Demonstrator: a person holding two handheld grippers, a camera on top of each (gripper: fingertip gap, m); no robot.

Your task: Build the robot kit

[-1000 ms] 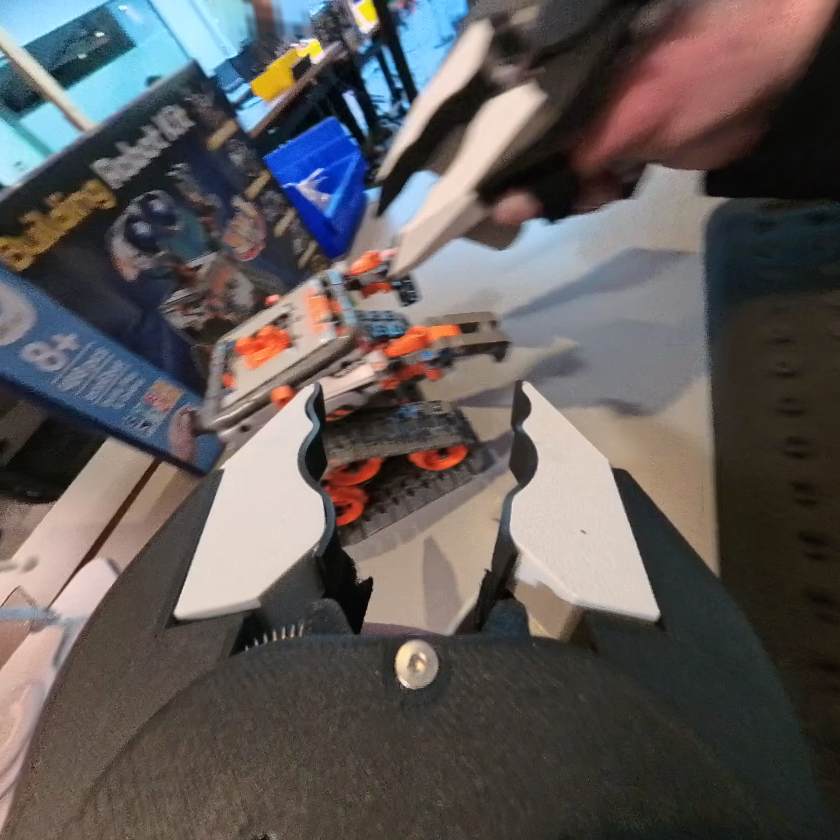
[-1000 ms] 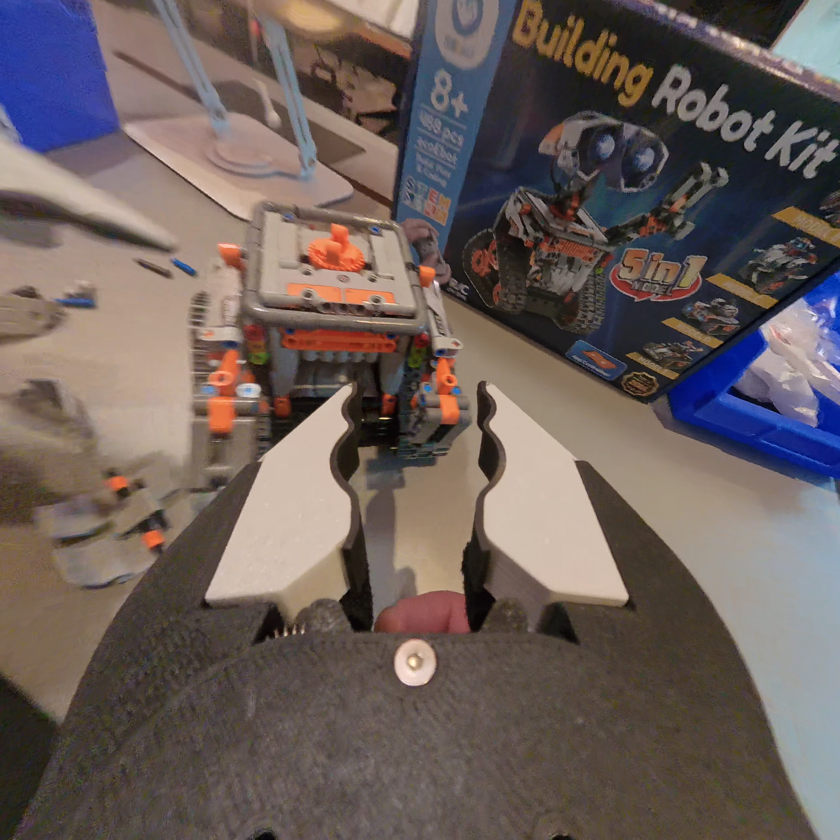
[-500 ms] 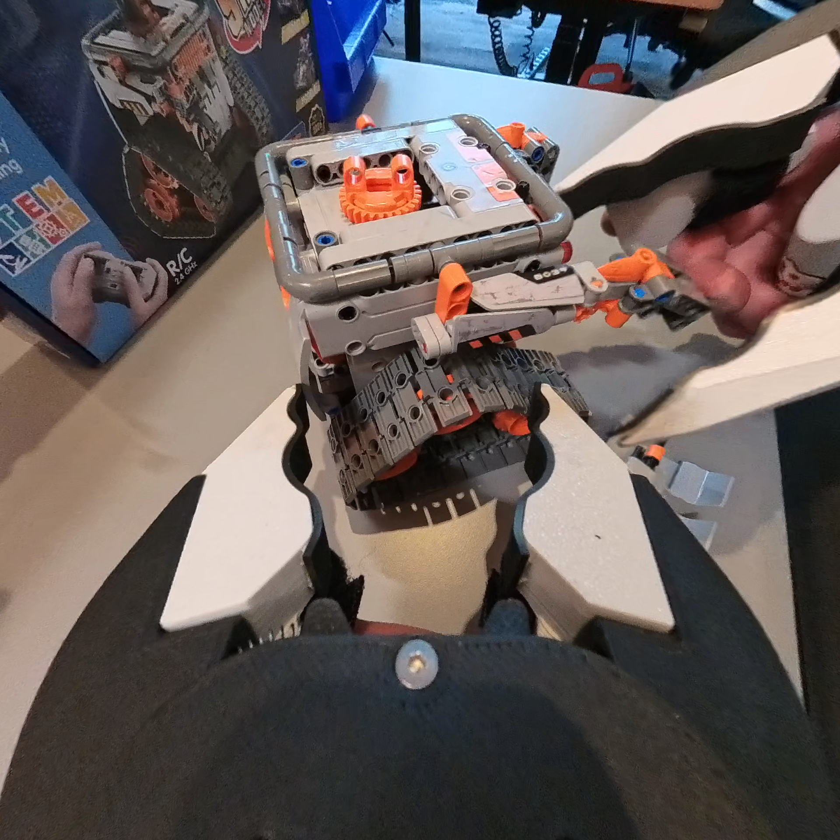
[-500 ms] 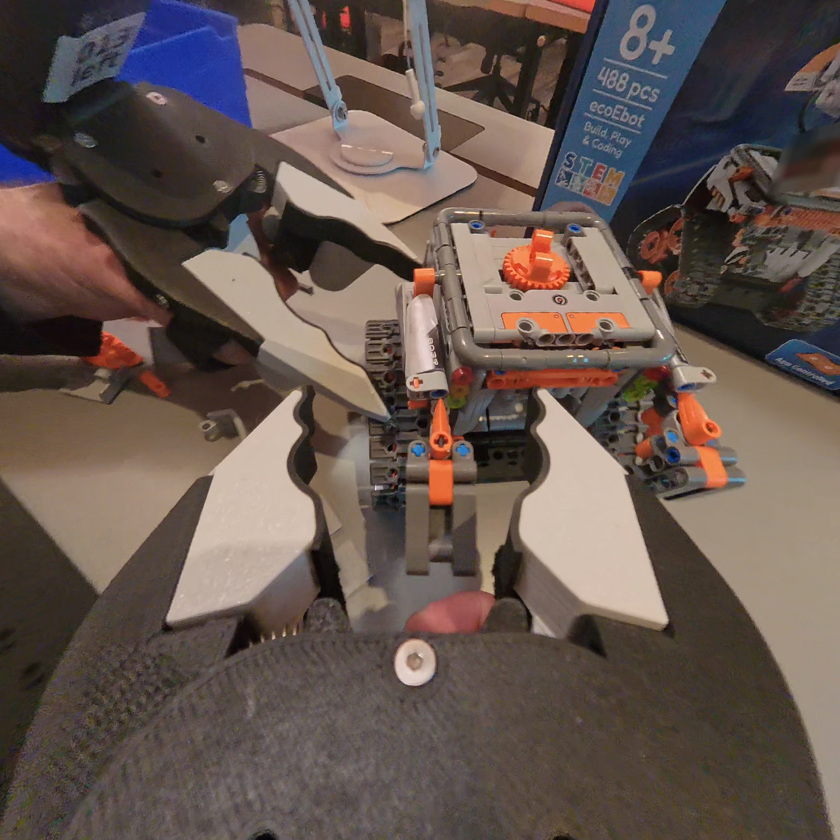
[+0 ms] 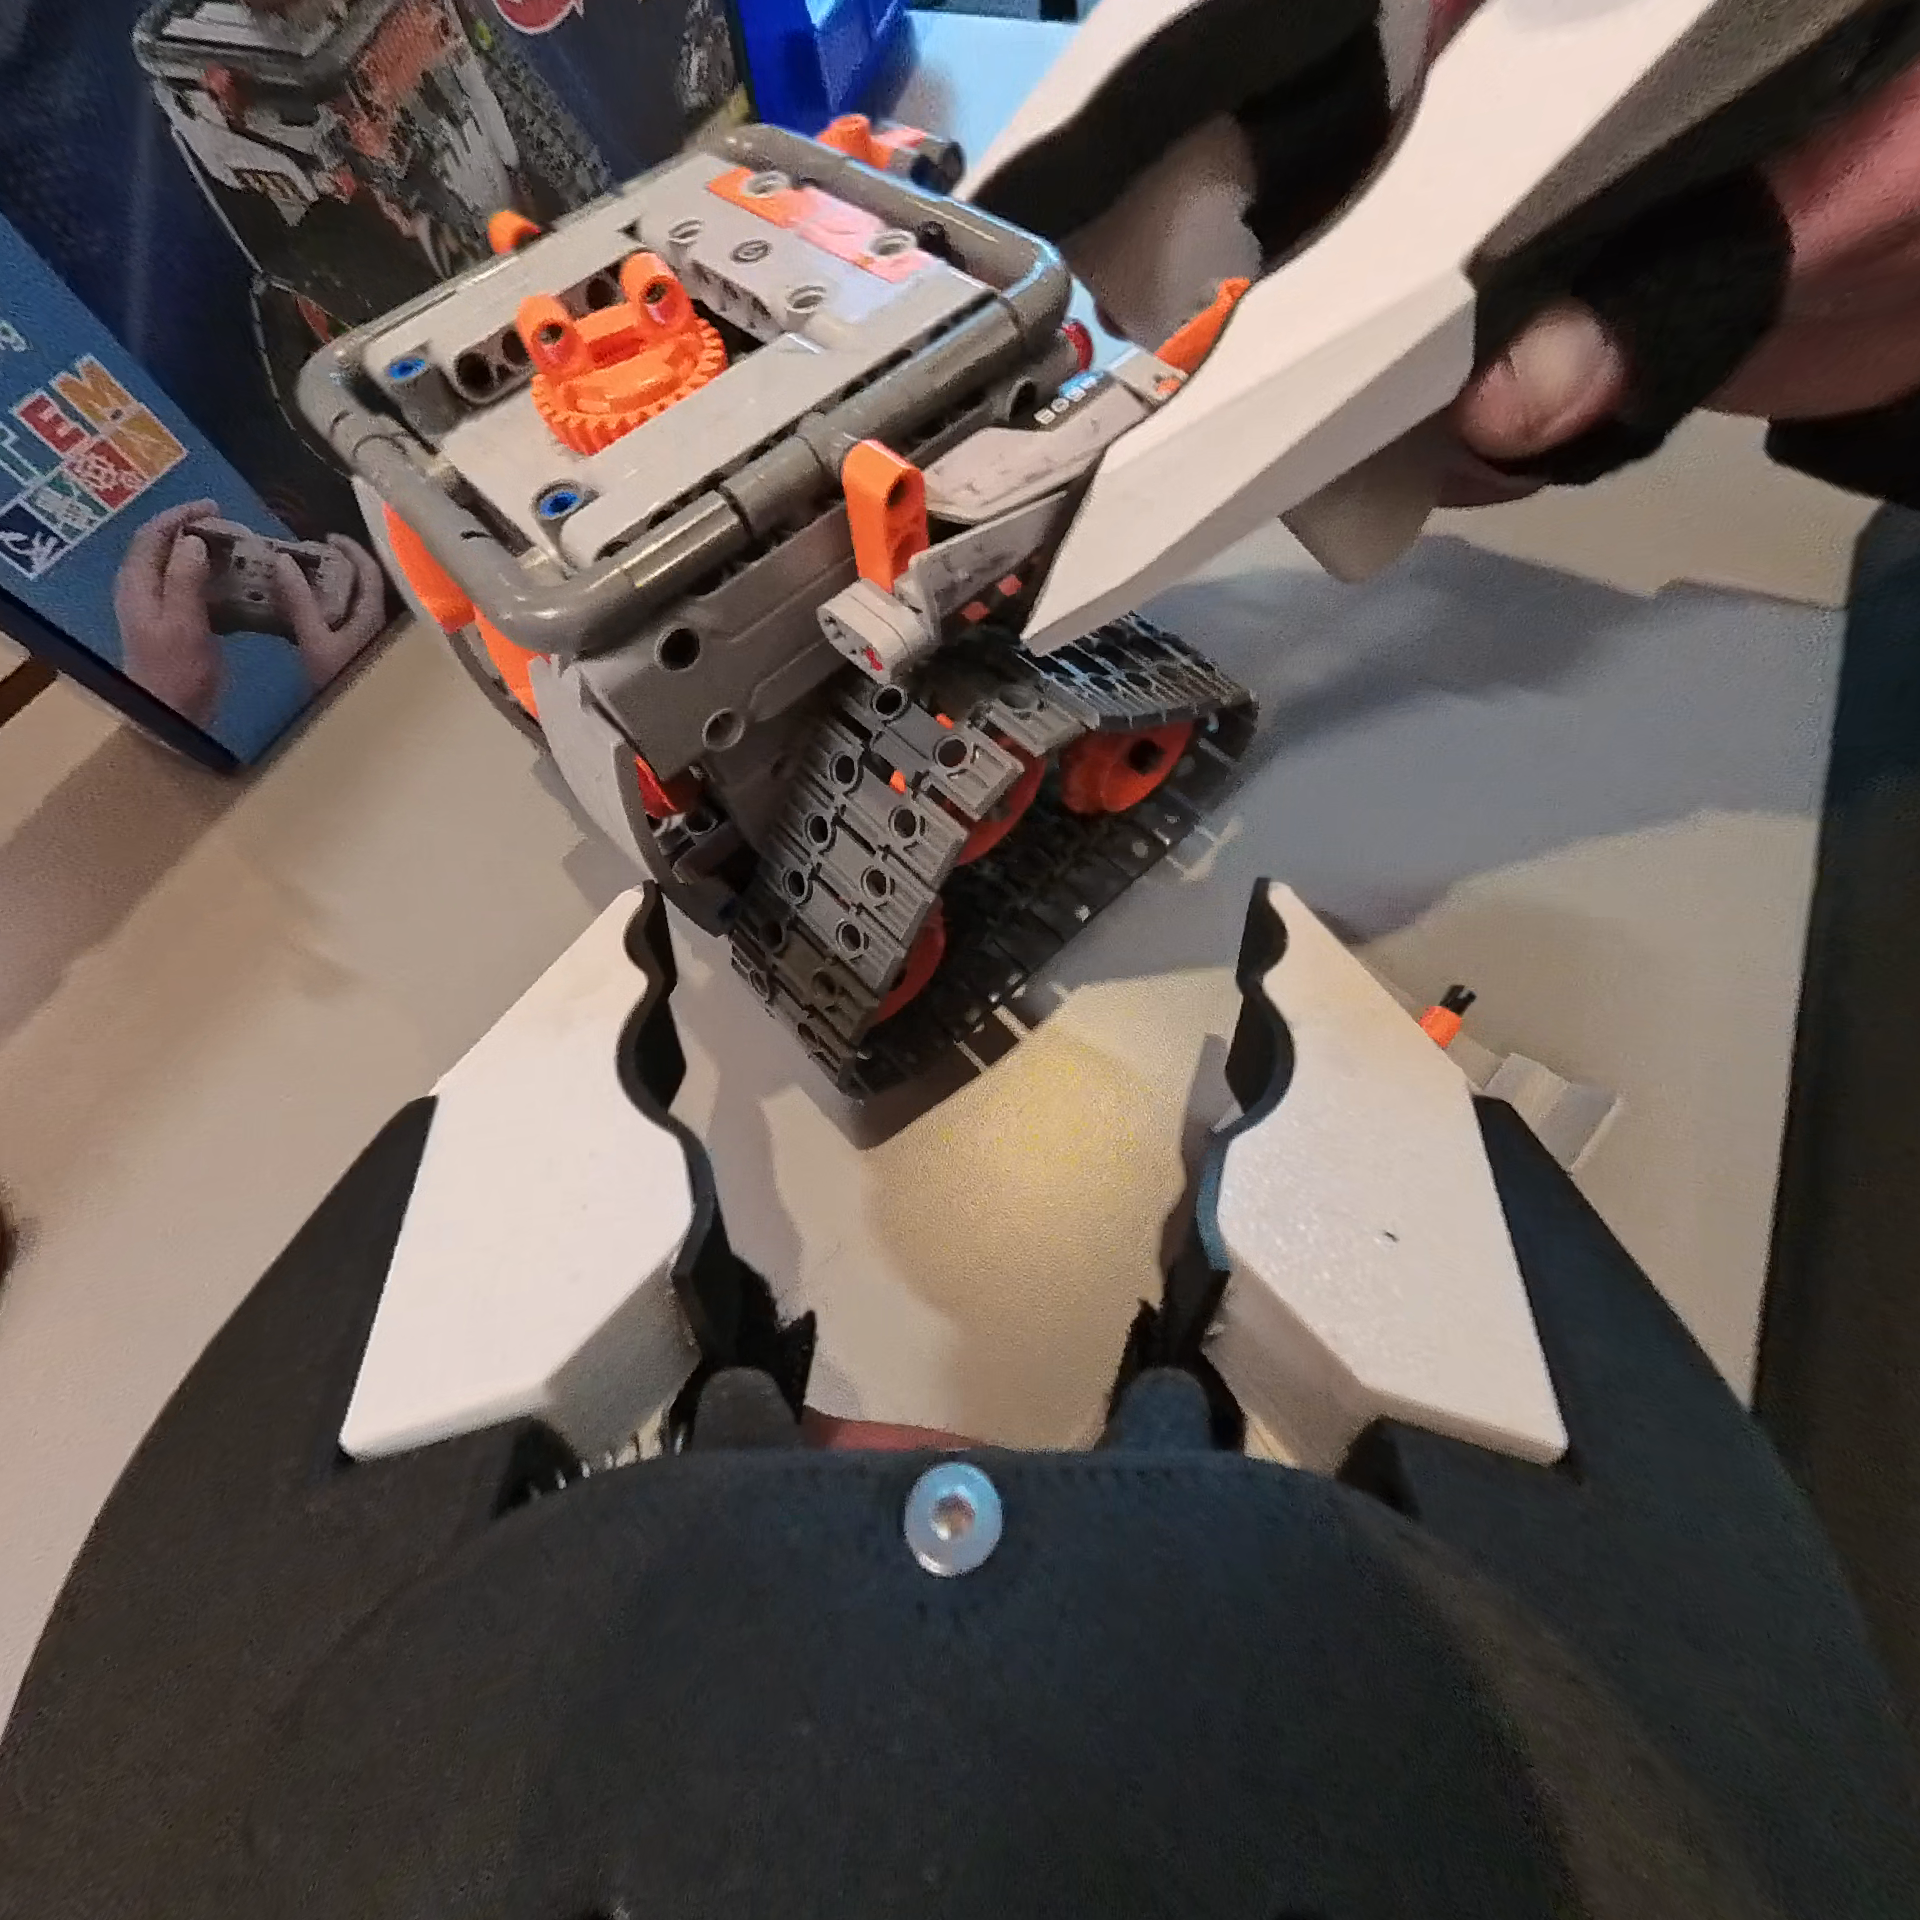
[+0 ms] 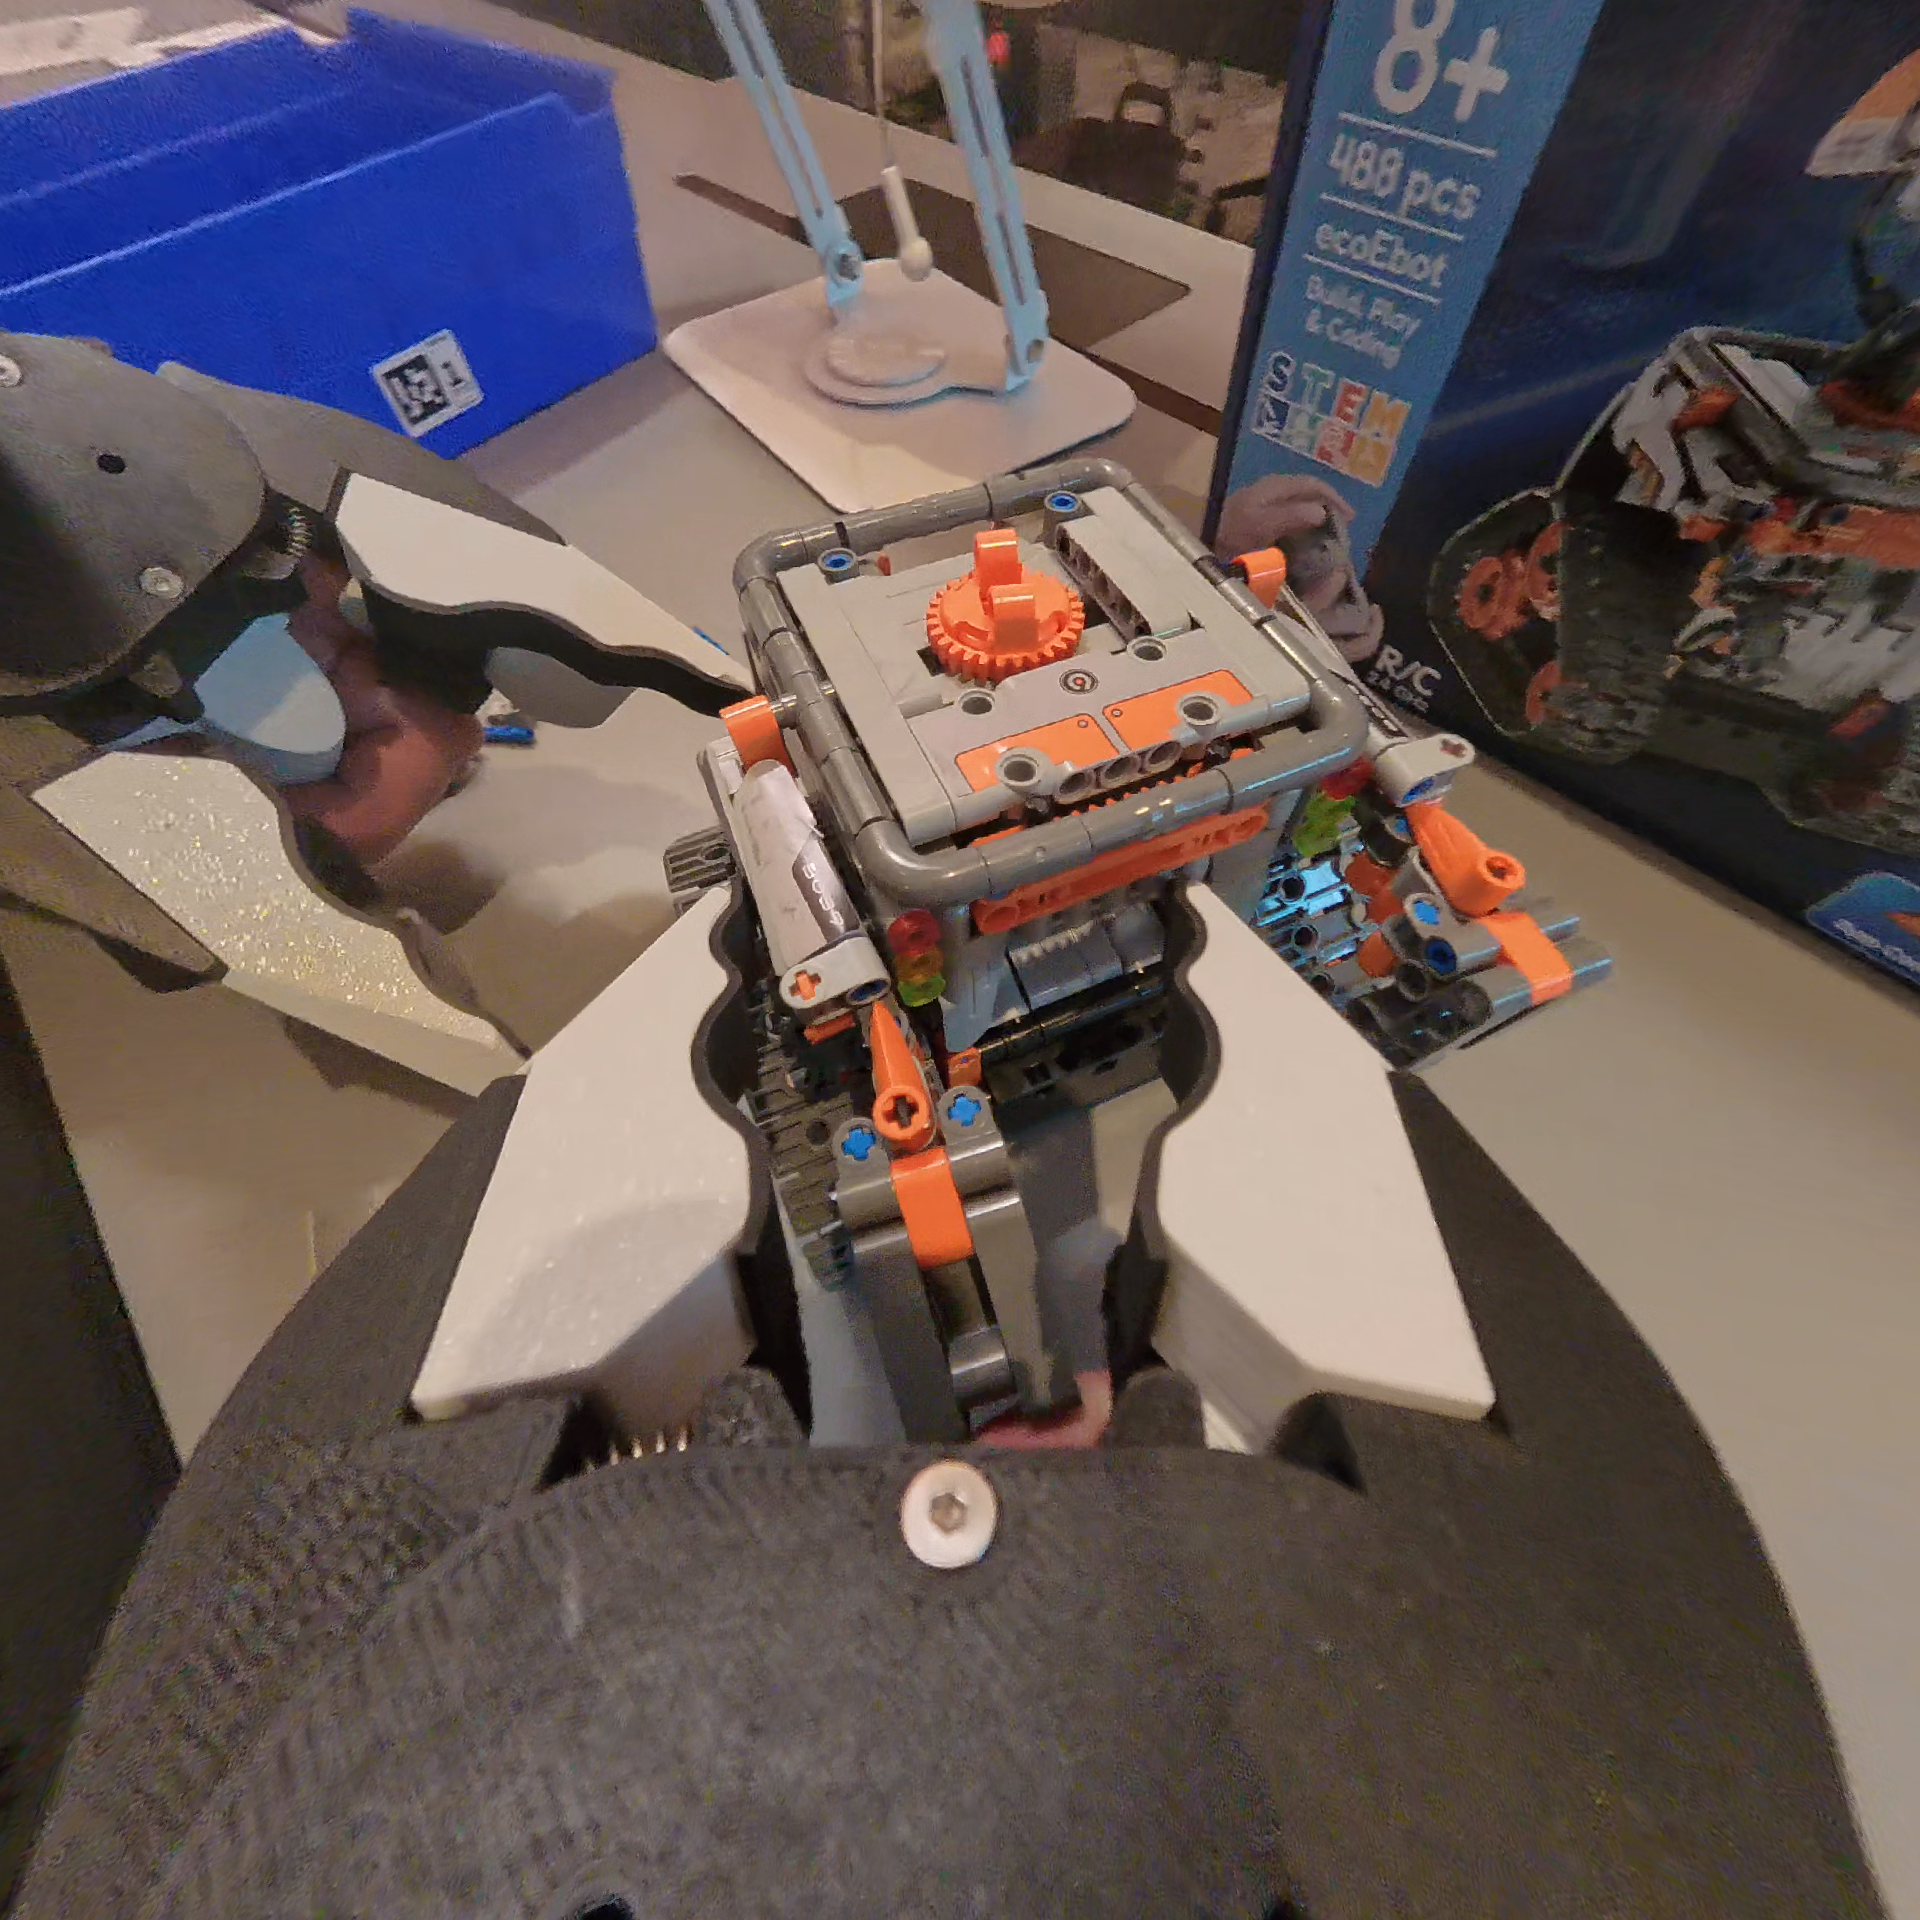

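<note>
A grey and orange brick-built tracked robot point(image 5: 727, 499) stands on the pale table point(image 5: 260, 1039), seen at a slant in the left wrist view. My left gripper point(image 5: 951, 914) is open and empty, its tips just short of the robot's black track point(image 5: 862, 894). My right gripper point(image 6: 956, 935) is open and straddles the robot's front. The robot's point(image 6: 1039, 727) grey and orange arm point(image 6: 925, 1195) lies between its fingers. In the left wrist view one right finger point(image 5: 1247, 416) rests against the robot's side. The left gripper's fingers point(image 6: 499, 603) show beside the robot.
A blue and dark kit box point(image 6: 1558, 416) stands right behind the robot, also in the left wrist view point(image 5: 125, 468). A blue bin point(image 6: 312, 208) and a lamp base point(image 6: 904, 384) are at the back. A small orange piece point(image 5: 1444, 1023) lies by a dark mat point(image 5: 1870, 935).
My right gripper has moved in over the robot, so its arm now lies deep between the fingers. The robot has turned and stands closer in the left wrist view. Both grippers stay open.
</note>
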